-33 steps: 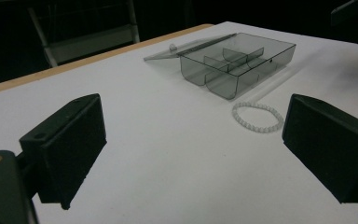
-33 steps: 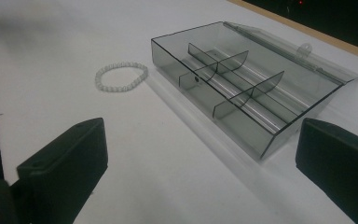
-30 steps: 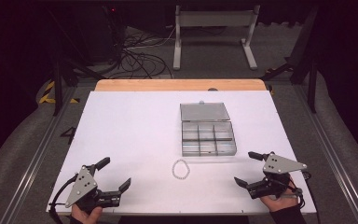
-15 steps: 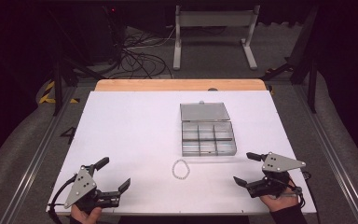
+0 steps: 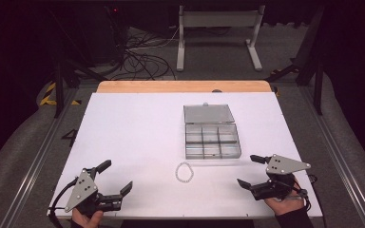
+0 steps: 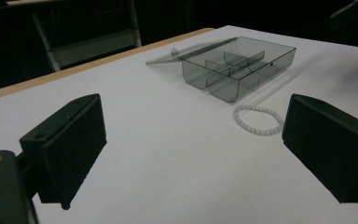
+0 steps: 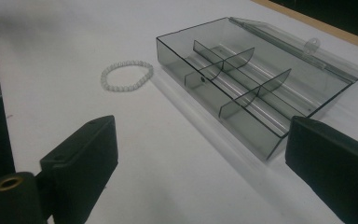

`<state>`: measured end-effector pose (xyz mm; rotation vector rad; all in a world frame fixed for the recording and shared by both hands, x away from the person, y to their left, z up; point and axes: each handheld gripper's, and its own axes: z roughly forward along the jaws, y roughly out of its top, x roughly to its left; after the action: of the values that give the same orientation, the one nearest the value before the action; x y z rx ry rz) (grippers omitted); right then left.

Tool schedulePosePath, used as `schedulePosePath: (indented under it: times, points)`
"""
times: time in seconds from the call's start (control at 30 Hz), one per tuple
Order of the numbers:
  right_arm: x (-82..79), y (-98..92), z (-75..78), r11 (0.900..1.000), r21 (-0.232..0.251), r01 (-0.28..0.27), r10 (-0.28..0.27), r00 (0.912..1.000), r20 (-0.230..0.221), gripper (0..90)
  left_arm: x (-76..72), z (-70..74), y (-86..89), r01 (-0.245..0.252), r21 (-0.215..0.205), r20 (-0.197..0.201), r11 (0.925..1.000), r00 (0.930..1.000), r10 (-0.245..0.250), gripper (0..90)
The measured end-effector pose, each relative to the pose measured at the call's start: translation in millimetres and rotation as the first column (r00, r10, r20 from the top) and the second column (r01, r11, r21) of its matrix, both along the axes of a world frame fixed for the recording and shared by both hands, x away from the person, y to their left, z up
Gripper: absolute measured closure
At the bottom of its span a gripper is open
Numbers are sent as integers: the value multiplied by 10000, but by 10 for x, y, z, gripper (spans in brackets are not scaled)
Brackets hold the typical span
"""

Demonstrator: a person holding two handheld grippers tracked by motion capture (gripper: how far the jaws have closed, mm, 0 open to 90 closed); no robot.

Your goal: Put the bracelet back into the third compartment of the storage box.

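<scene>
A clear grey compartment box (image 5: 212,140) lies open on the white table (image 5: 138,123), its lid (image 5: 208,113) folded flat behind it and its compartments empty. A white bead bracelet (image 5: 185,172) lies just in front of the box, apart from it. My left gripper (image 5: 116,178) rests open at the near left corner, with the bracelet (image 6: 258,119) and box (image 6: 235,65) ahead to its right. At the near right my right gripper (image 5: 250,170) is open too, facing the box (image 7: 256,79) and bracelet (image 7: 126,74). Nothing sits between either pair of jaws.
A wooden strip (image 5: 184,86) runs along the table's far edge. Behind it are a white metal stand (image 5: 218,28) and cables (image 5: 142,57) on the dark floor. Metal rails (image 5: 337,156) flank the table on both sides.
The right gripper has shifted very slightly to the left. The left gripper, box and bracelet have not moved.
</scene>
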<state>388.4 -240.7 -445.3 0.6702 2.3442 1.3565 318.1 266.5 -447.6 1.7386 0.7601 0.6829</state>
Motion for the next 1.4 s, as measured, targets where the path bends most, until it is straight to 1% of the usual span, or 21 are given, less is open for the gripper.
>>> schedulePosePath:
  times: [0.13,0.23,0.33,0.5,0.67,0.77,0.93,1.07,1.23,1.4]
  points:
    - [10,50,45,9999,102,-125,126,9999,-46,104,0,2,-3,13,30,-7,10000,10000,-13,68]
    - [24,108,78,9992,265,-290,293,9995,-107,105,0,1,-4,34,25,-13,10000,10000,-34,68]
    - [38,182,109,9984,306,-481,486,9987,-126,106,1,3,-2,52,93,16,9999,10000,-52,68]
    - [73,318,150,9967,207,-790,793,9968,-130,106,-3,4,-3,69,59,-20,10000,10000,-69,69]
    - [137,434,165,9959,142,-897,900,9956,-252,110,-2,3,-5,82,39,-29,10000,10000,-82,70]
    - [161,496,186,9941,131,-1074,1077,9938,-260,112,3,5,-1,94,110,11,9999,10000,-95,70]
    - [187,601,214,9929,46,-1192,1193,9924,-313,113,-1,6,-3,143,96,-3,9999,9999,-143,71]
    - [199,686,222,9915,-93,-1295,1291,9911,-330,113,-3,4,-1,175,-18,-88,9998,9998,-176,71]
    - [210,785,245,9880,-169,-1535,1530,9878,-293,114,1,7,0,206,74,-21,9998,9998,-206,71]
    - [228,885,247,9874,-163,-1571,1564,9870,-381,114,0,7,1,232,21,-47,9997,9997,-232,71]
